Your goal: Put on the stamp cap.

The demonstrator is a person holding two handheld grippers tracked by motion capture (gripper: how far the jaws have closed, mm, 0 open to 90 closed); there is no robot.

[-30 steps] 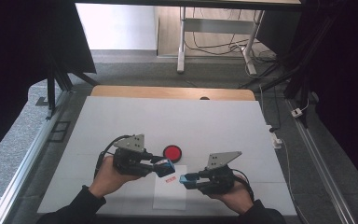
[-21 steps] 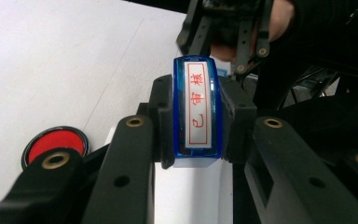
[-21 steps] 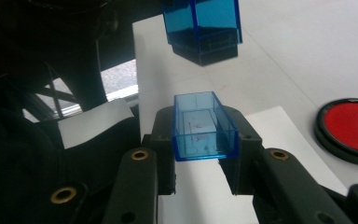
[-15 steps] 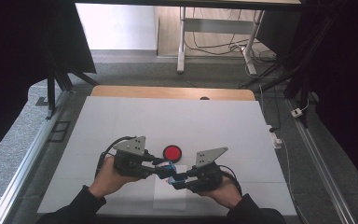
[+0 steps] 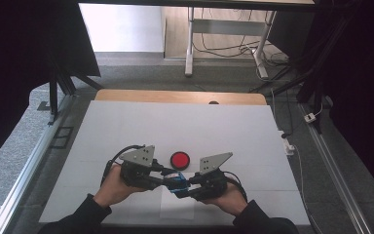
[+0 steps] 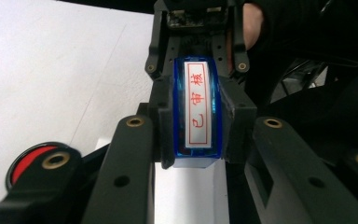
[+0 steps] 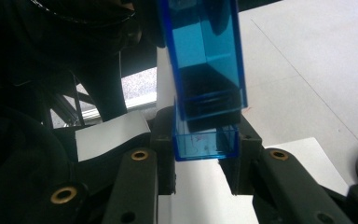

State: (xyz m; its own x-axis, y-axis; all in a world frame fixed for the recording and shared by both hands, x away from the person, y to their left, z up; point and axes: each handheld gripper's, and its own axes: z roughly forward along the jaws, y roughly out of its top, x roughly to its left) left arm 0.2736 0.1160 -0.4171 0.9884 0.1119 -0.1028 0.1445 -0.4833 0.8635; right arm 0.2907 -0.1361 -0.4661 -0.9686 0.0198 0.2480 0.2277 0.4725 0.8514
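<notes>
1. Your hands come in at the near edge of the table point(image 5: 126, 122), the left hand point(image 5: 111, 187) and right hand point(image 5: 230, 199) close together, so there is little room behind them and none between the two tools.
2. A white sheet point(image 5: 177, 207) lies on the table just under and in front of your hands, reaching almost to the near edge.
3. Your left gripper point(image 5: 163, 179) and right gripper point(image 5: 185, 187) meet tip to tip above that sheet, with a blue stamp point(image 5: 177, 182) between them.
4. In the left gripper view the left jaws are closed on the stamp's point(image 6: 198, 109) sides; its white label with red characters faces the camera.
5. In the right gripper view the right jaws clamp the stamp's point(image 7: 204, 74) clear blue lower part from the other end.
6. A red pad point(image 5: 179, 159) sits on the table just beyond the grippers, apart from them.
7. Beyond the pad the white tabletop is open all the way to the wooden far edge and out to both sides.
</notes>
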